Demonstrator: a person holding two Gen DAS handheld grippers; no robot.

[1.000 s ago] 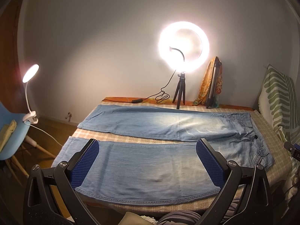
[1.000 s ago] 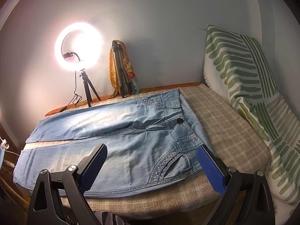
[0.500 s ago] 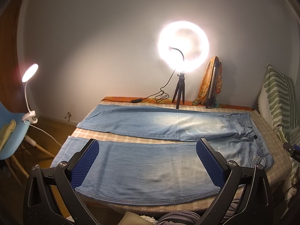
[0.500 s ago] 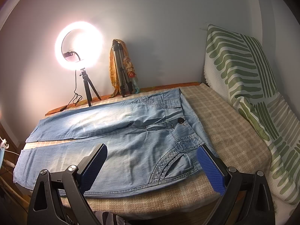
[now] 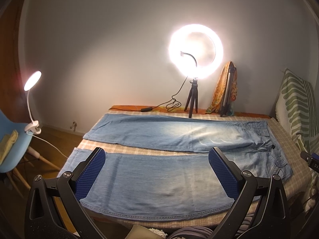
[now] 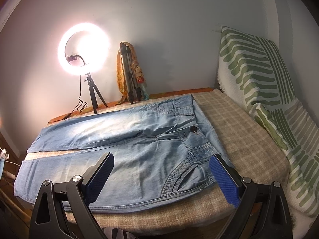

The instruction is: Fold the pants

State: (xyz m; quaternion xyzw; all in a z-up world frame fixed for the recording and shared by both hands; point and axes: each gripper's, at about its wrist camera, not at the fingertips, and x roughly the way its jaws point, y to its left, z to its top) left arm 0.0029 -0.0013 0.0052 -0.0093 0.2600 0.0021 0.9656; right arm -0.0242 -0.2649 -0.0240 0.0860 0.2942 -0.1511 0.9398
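Note:
Light blue jeans point(image 5: 159, 181) lie flat on the checked bed cover point(image 5: 127, 148), legs spread apart and pointing left, waist to the right. My left gripper point(image 5: 157, 171) hovers open above the near leg, nothing between its blue pads. In the right wrist view the jeans point(image 6: 139, 139) show their waistband and dark button point(image 6: 193, 129). My right gripper point(image 6: 161, 176) is open above the near hip pocket point(image 6: 185, 176), holding nothing.
A lit ring light on a small tripod point(image 5: 192, 101) and a second tripod draped with an orange scarf point(image 5: 226, 91) stand at the far edge by the wall. Green striped cushions point(image 6: 265, 91) line the right side. A blue chair point(image 5: 10, 149) with a clip lamp point(image 5: 31, 103) is left.
Both grippers have barely shifted; the views sit slightly differently over the jeans. The jeans lie as before and both stay open.

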